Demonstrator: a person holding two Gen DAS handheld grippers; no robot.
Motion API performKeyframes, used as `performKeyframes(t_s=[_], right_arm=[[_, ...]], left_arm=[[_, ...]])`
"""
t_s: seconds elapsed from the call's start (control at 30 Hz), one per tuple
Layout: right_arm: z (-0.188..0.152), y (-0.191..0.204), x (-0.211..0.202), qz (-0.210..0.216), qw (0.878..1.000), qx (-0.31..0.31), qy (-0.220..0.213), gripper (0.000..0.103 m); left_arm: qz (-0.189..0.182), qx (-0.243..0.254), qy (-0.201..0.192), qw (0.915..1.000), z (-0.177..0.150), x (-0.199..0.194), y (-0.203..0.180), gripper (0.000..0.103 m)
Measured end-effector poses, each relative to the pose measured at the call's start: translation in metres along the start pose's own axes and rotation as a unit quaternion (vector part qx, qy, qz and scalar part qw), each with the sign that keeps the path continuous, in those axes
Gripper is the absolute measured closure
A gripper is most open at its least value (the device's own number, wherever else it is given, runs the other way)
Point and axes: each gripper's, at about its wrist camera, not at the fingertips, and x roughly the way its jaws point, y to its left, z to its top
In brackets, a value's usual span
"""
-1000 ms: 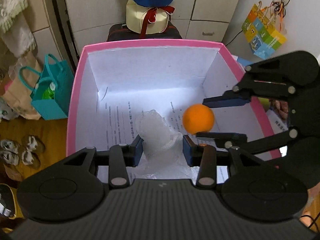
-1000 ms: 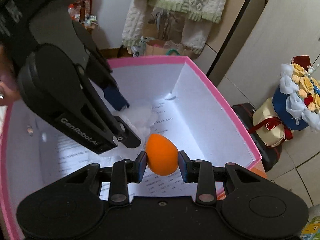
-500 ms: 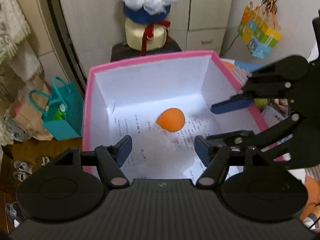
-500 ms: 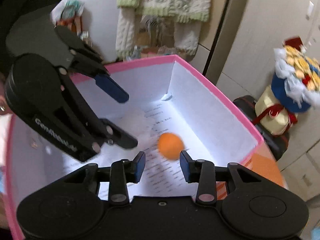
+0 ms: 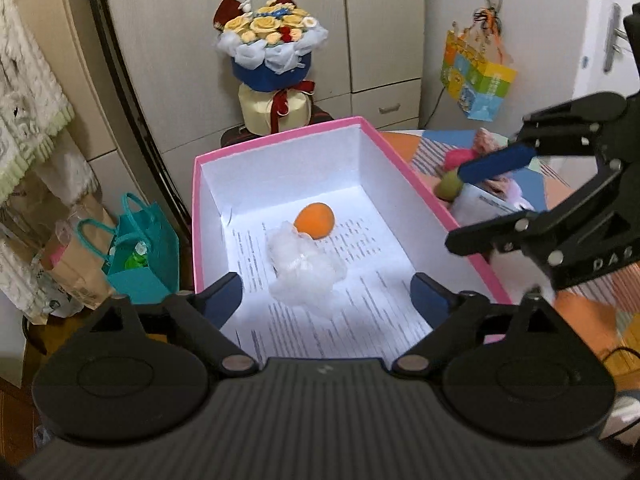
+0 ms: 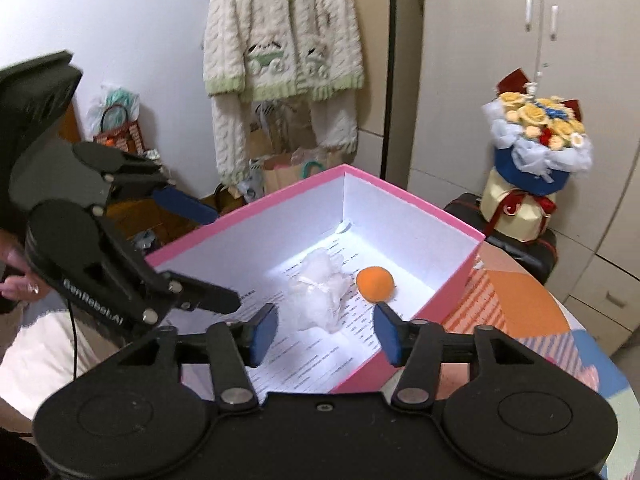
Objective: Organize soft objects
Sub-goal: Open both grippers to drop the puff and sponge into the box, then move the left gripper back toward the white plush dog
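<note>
Both the left gripper (image 5: 326, 294) and the right gripper (image 6: 325, 330) hover over the pink box (image 5: 404, 174), jaws wide open and holding nothing. Inside lie the white puff (image 5: 306, 266) and, touching it at 1 o'clock, the orange ball (image 5: 315, 221). More soft things (image 5: 460, 168) wait on the surface at 3 o'clock, probably next.

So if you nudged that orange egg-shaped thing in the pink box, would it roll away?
Probably: the orange egg-shaped thing looks smooth and rounded, lying loose on flat paper. It would likely wobble unevenly, and the white mesh puff beside it might stop it.
</note>
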Motion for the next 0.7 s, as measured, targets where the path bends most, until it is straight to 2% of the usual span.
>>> performKeyframes(t_s=[0.23,0.33,0.7], right_arm=[[-0.011,0.028,-0.047,-0.022,1.0,0.002,-0.004,0.027],[-0.019,0.039,-0.064,-0.016,1.0,-0.004,0.0,0.019],[-0.049,0.065,-0.114,-0.022,1.0,-0.005,0.005,0.018]], left_arm=[[-0.016,0.004,-0.01,0.9998,-0.016,-0.042,-0.013,0.005],[-0.029,0.001,-0.01,0.9995,-0.022,-0.056,-0.019,0.004],[-0.052,0.02,-0.008,0.9984,-0.043,-0.093,-0.049,0.004]])
